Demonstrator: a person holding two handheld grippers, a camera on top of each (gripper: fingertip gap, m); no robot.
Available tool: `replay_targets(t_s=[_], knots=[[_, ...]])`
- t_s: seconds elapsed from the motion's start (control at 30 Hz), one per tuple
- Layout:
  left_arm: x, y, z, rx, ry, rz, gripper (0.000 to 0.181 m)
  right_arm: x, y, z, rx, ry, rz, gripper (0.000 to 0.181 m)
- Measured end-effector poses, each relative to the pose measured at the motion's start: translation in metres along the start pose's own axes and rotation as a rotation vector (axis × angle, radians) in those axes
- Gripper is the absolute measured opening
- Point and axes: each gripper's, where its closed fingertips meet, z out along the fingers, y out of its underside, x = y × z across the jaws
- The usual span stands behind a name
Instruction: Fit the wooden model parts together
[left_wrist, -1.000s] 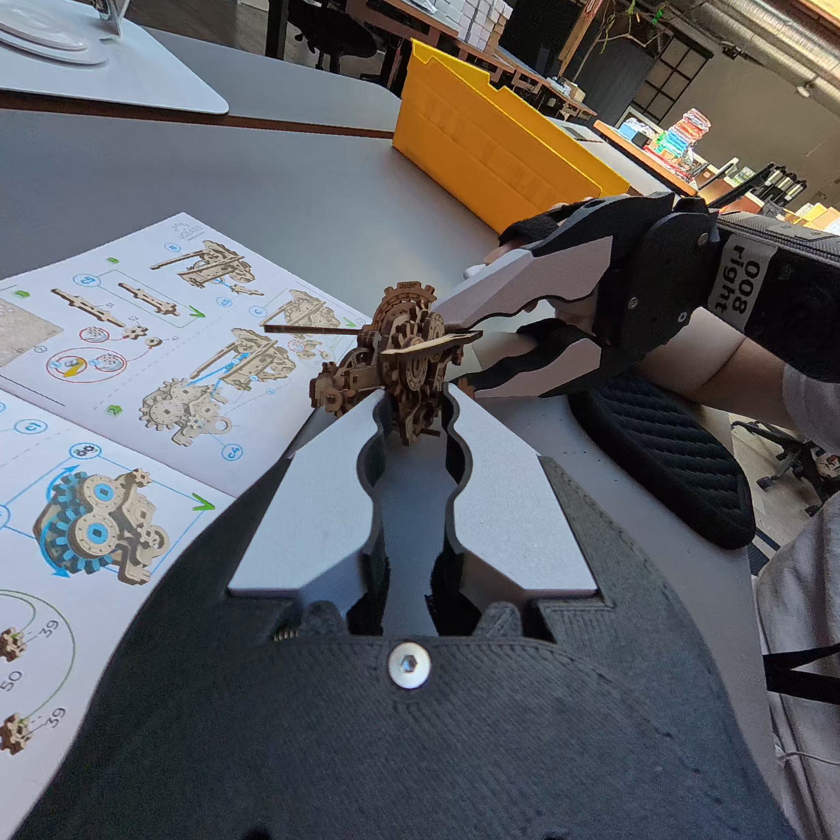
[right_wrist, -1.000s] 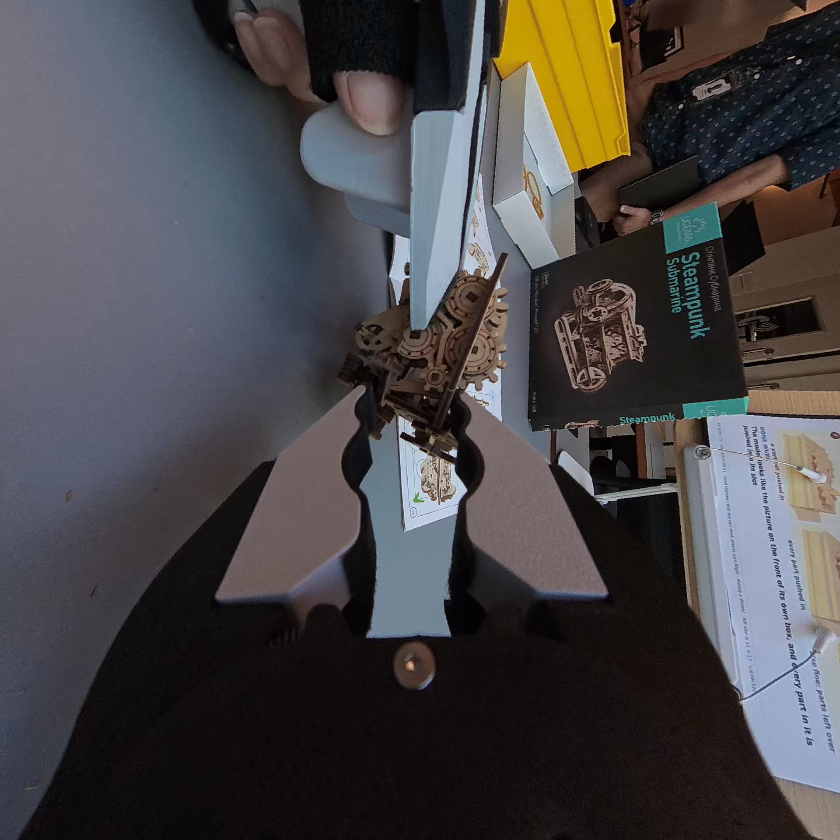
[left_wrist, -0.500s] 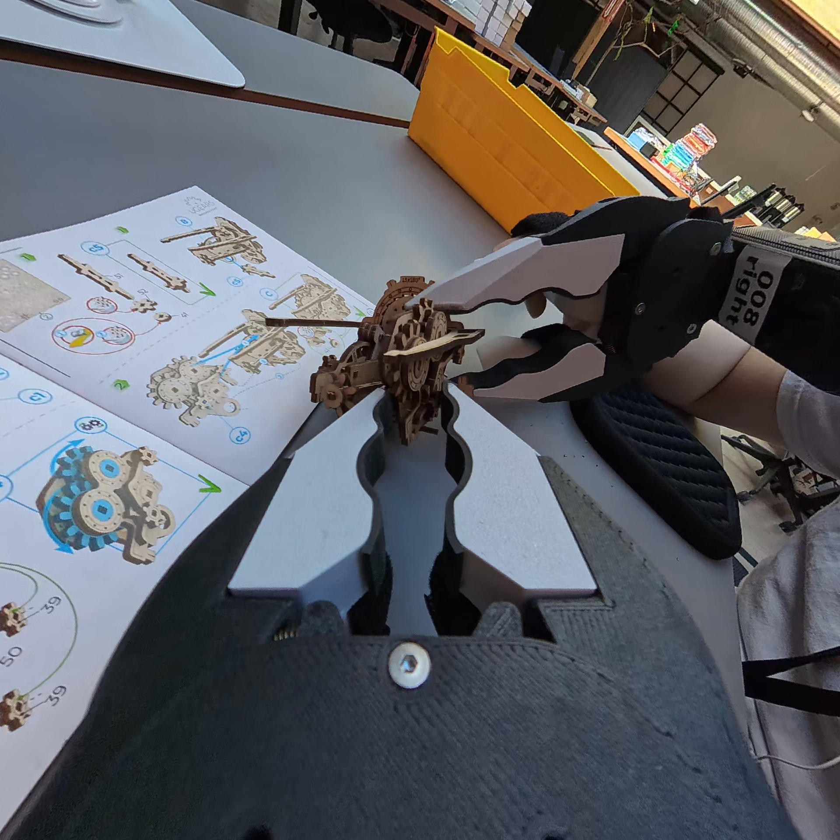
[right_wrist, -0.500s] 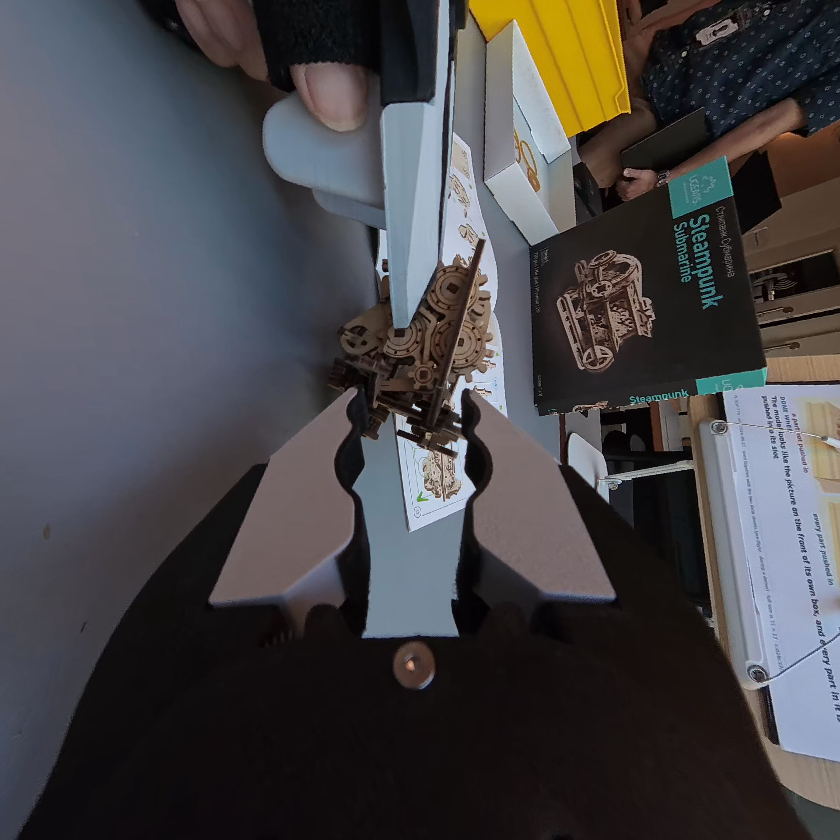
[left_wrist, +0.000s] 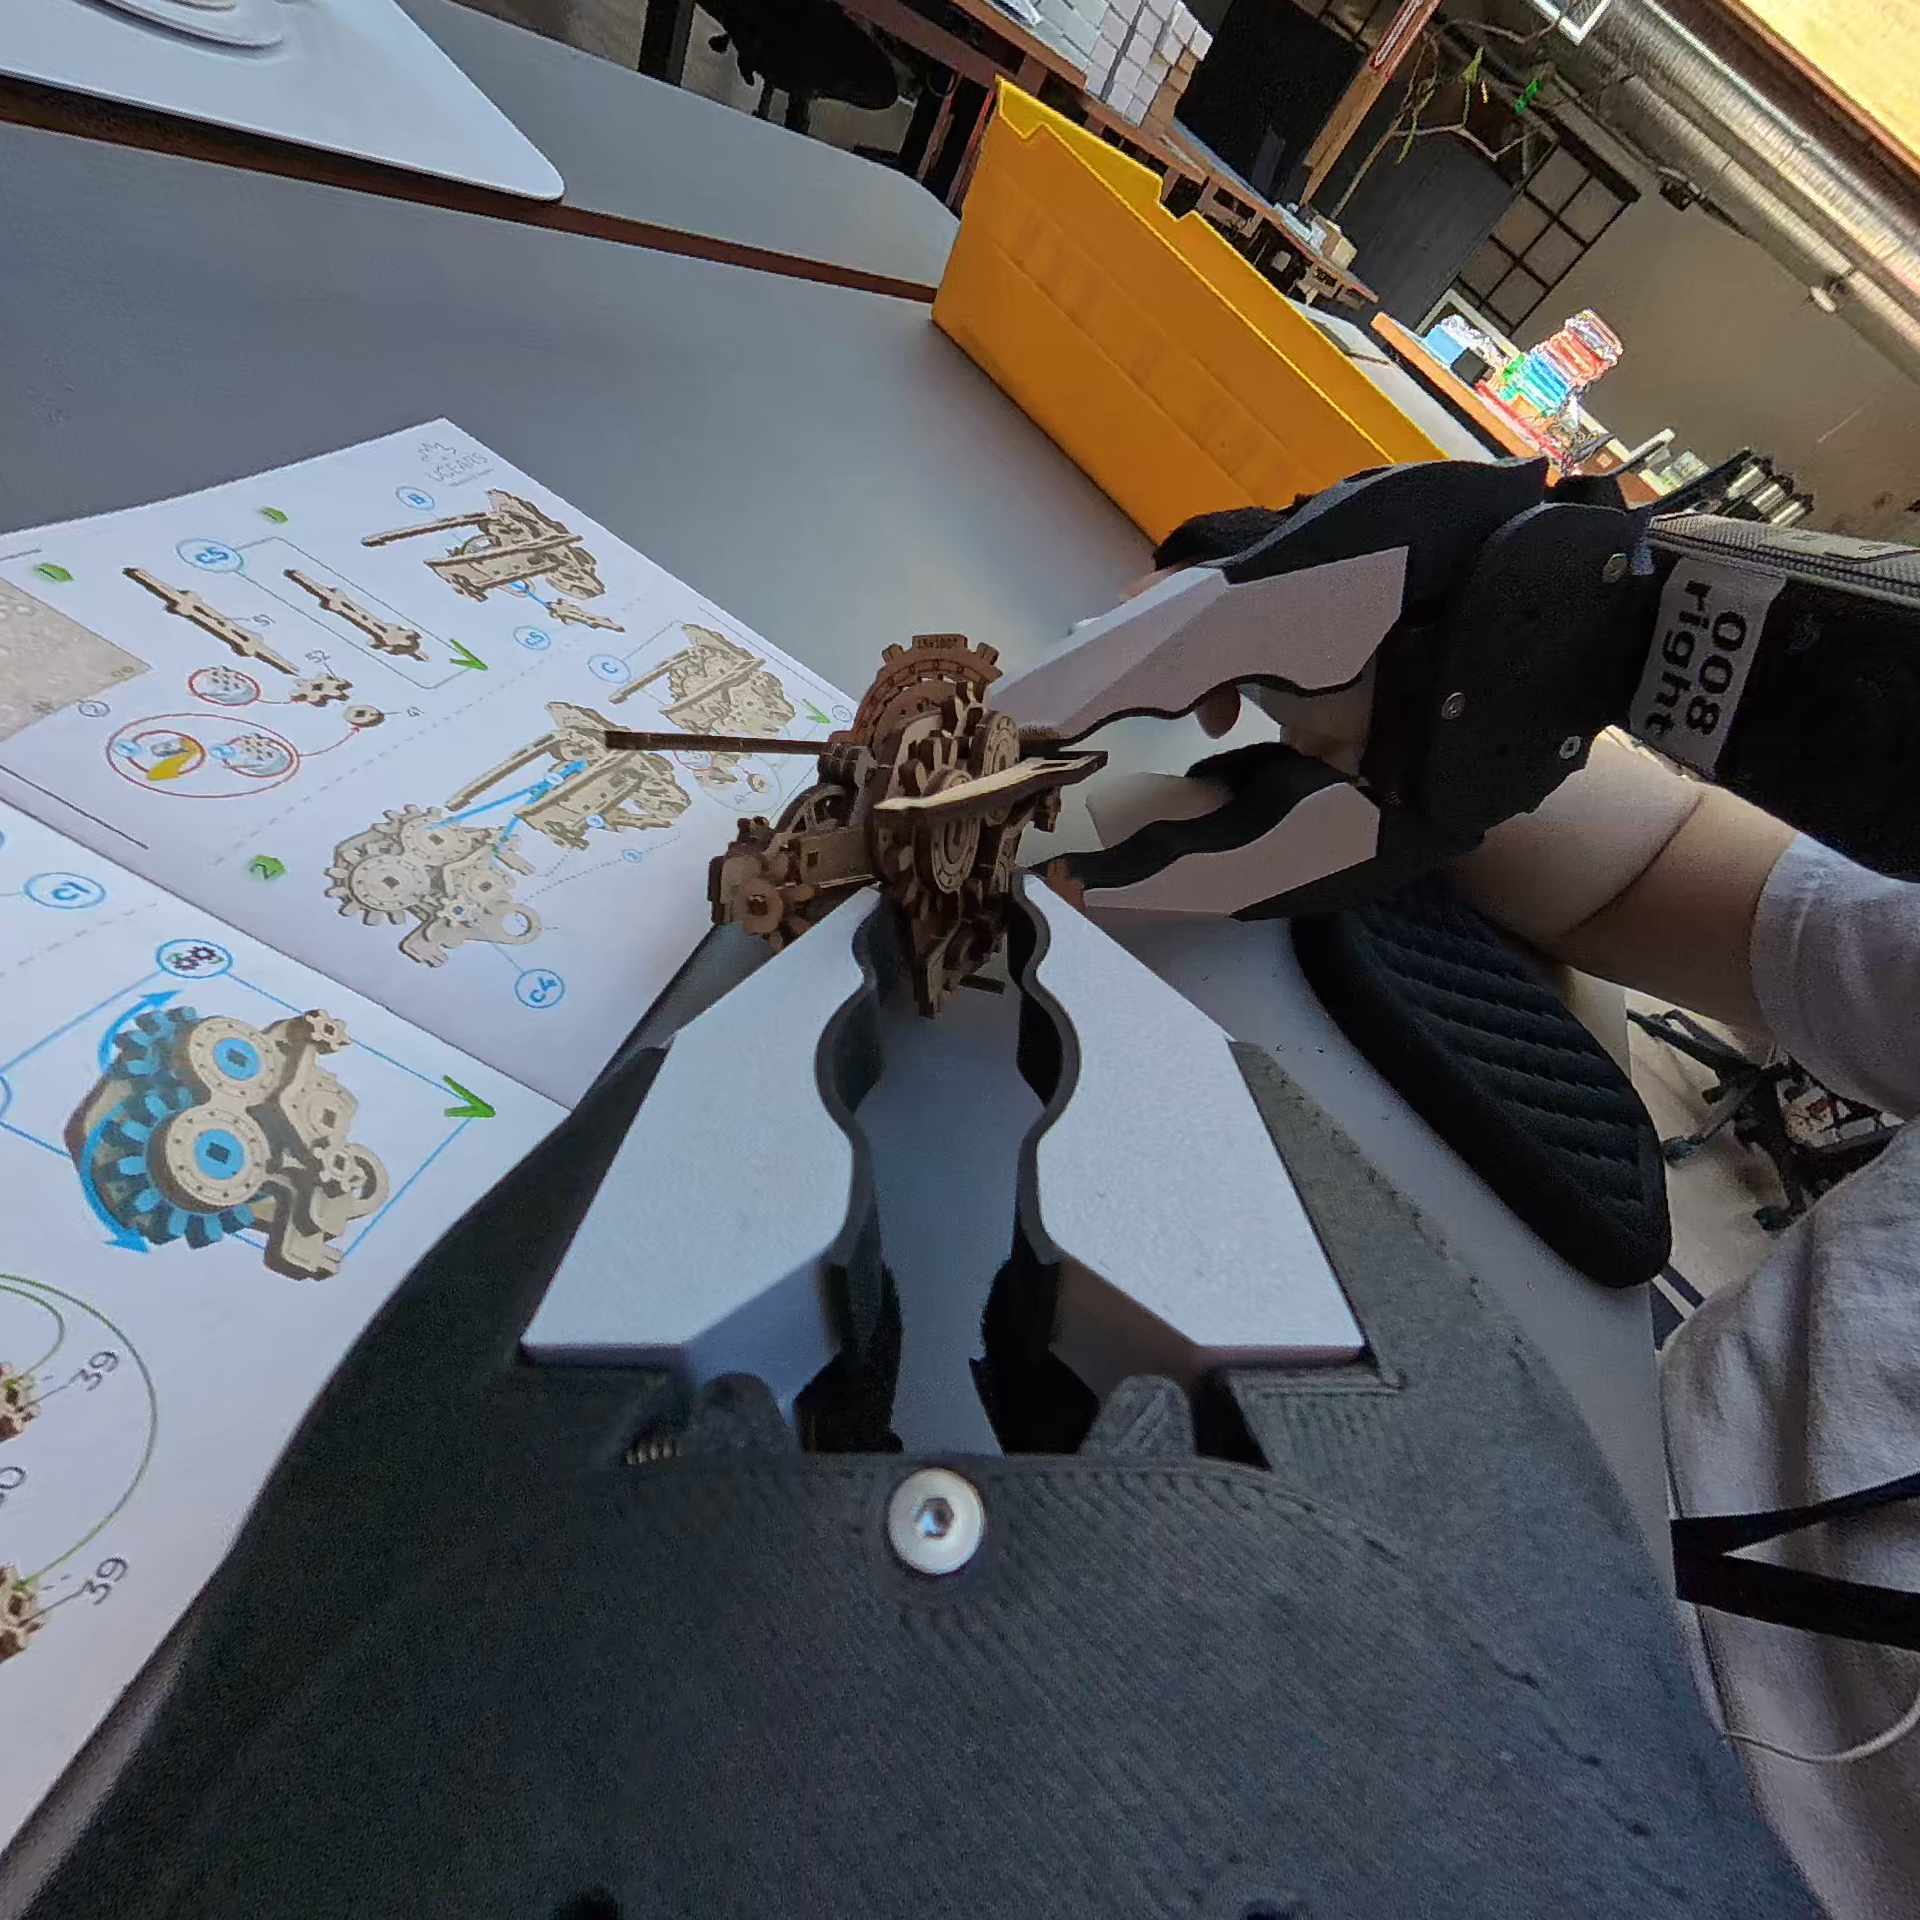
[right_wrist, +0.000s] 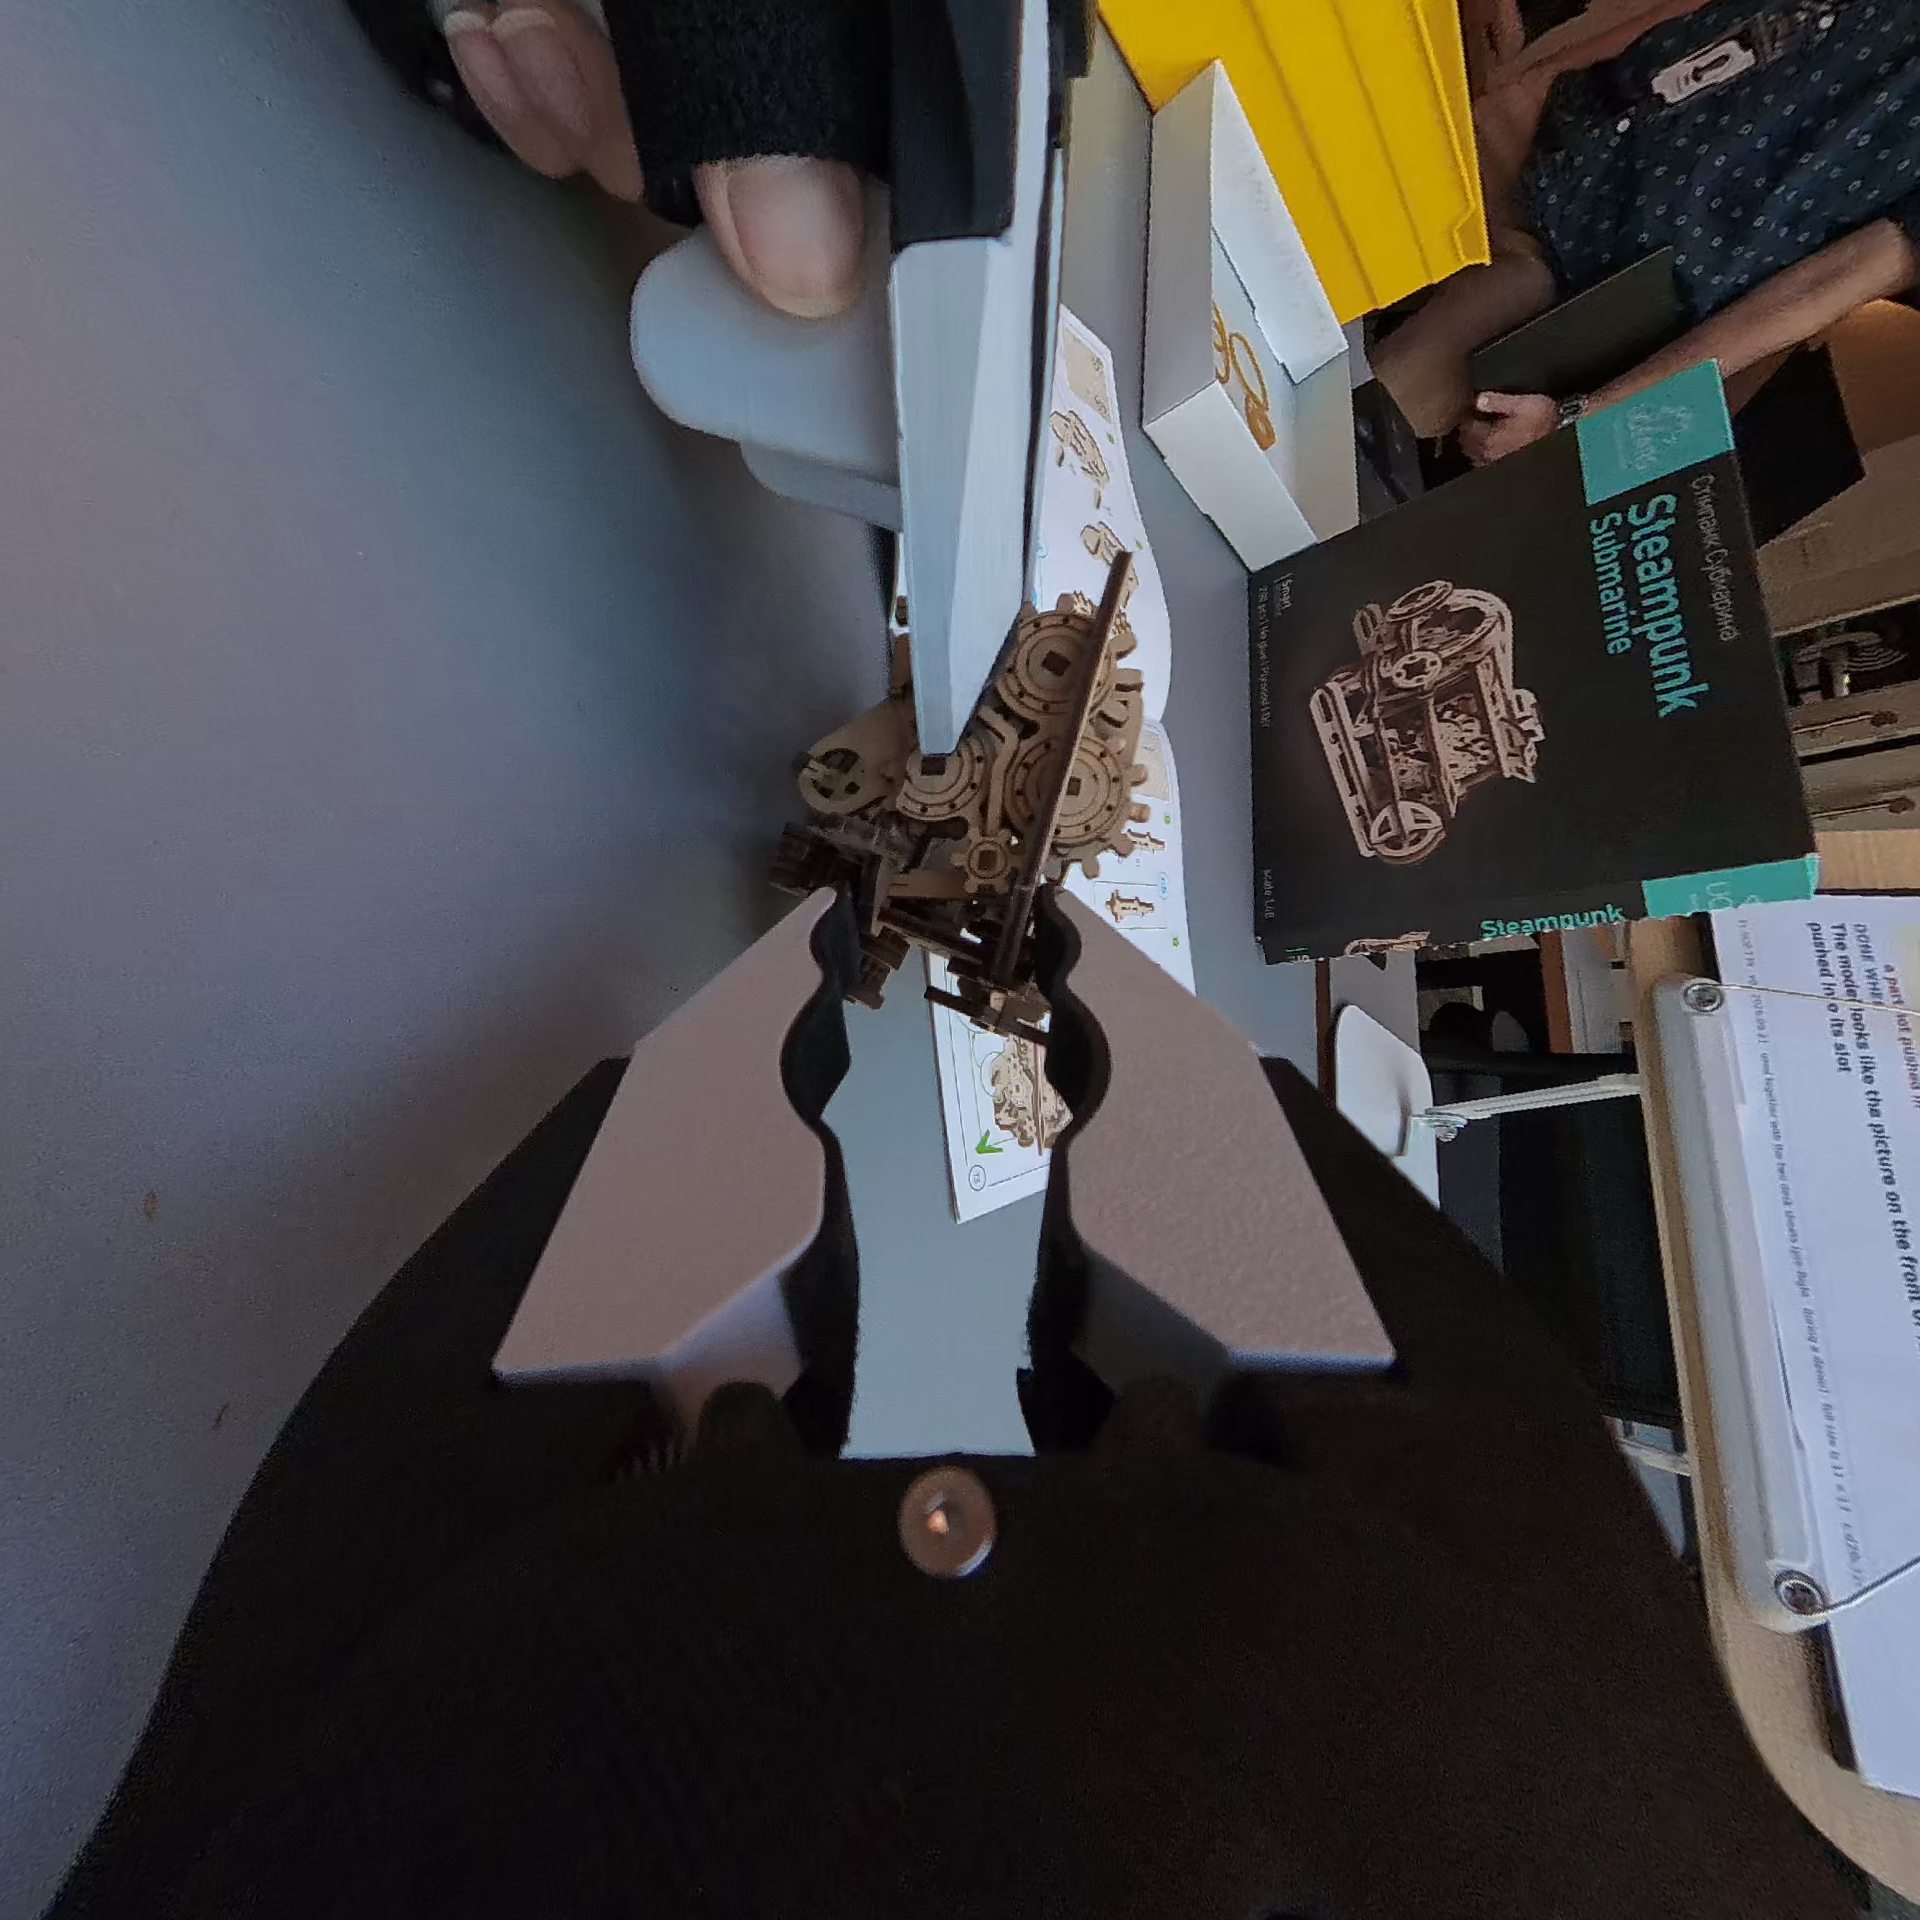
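Note:
A wooden gear model is held above the grey table, and my left gripper is shut on its lower edge. A thin wooden slat sticks out of the model's right side. A long thin rod points left from it. My right gripper comes in from the right, with one finger above the slat and one below. In the right wrist view the right gripper closes on the model's near end. A finger of the left gripper reaches down onto the model from above.
An open instruction booklet lies on the table at the left. A yellow bin stands at the back. A black ribbed pad lies under the right arm. The model's dark box, a white box and a person are beyond. Both grippers' tips are close together, under 4 cm apart.
The right gripper's jaws widened slightly half a second ago and have narrowed again on the model. The left gripper keeps hold of the model, which has barely moved.

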Motion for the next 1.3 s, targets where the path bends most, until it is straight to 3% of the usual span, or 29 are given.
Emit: replay_targets(t_s=[0.33, 0.77, 1.0, 1.3], knots=[[0.003, 0.005, -0.004, -0.014, 0.003, -0.005, 0.019, -0.004, -0.007, -0.002, 0.059, 0.005, 0.029, 0.033], [0.006, 0.000, -0.011, 0.040, -0.001, 0.038, 0.019, 0.004, -0.016, -0.007, 0.100, 0.145, -0.117, 0.034], [0.000, 0.008, -0.013, -0.023, -0.077, 0.126, 0.019, -0.009, -0.011, -0.002, 0.101, 0.028, -0.062, 0.037], [-0.001, 0.009, -0.017, -0.025, -0.006, 0.021, 0.019, -0.010, -0.020, -0.003, 0.216, -0.010, -0.083, 0.030]])
